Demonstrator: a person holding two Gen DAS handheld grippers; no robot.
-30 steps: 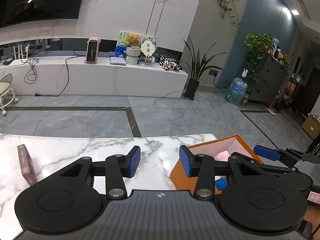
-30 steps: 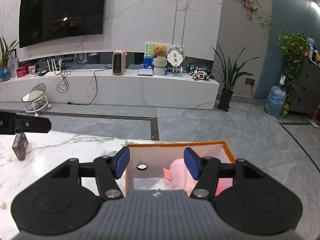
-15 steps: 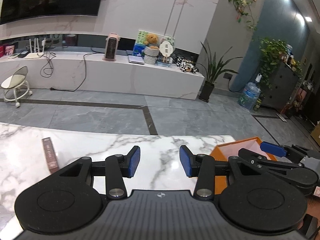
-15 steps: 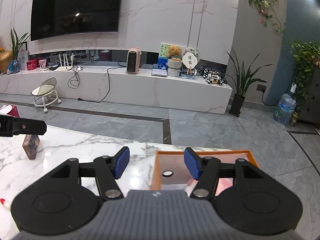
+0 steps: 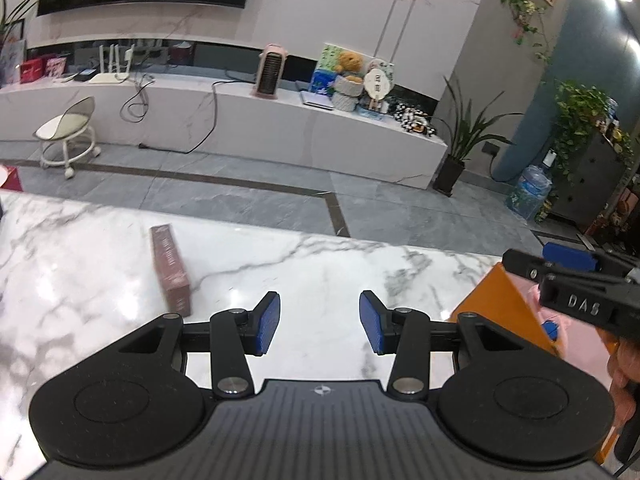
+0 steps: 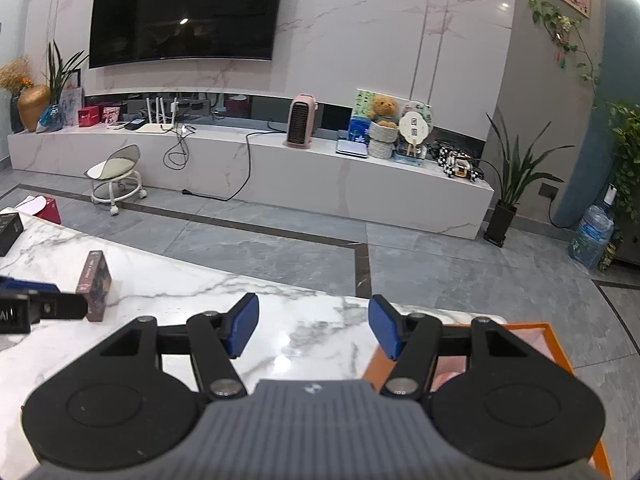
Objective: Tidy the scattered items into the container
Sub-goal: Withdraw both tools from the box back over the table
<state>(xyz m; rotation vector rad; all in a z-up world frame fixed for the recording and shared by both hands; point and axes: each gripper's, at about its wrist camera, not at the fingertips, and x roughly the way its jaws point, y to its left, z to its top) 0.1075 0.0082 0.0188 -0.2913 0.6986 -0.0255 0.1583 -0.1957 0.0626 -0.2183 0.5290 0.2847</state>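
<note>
Two grippers over white marble table (image 5: 312,272), both spread wide, nothing between the blue pads. Left gripper (image 5: 319,323) above bare marble, left of orange container (image 5: 492,300). Right gripper (image 6: 313,329) at the container's left edge, right pad above its rim (image 6: 532,326). Brown box (image 5: 170,270) lying flat on the marble, well left of the container, just ahead-left of the left gripper. Pink item (image 5: 560,320) inside the container. Black box (image 6: 9,227) farther left still, at the table's far edge.
</note>
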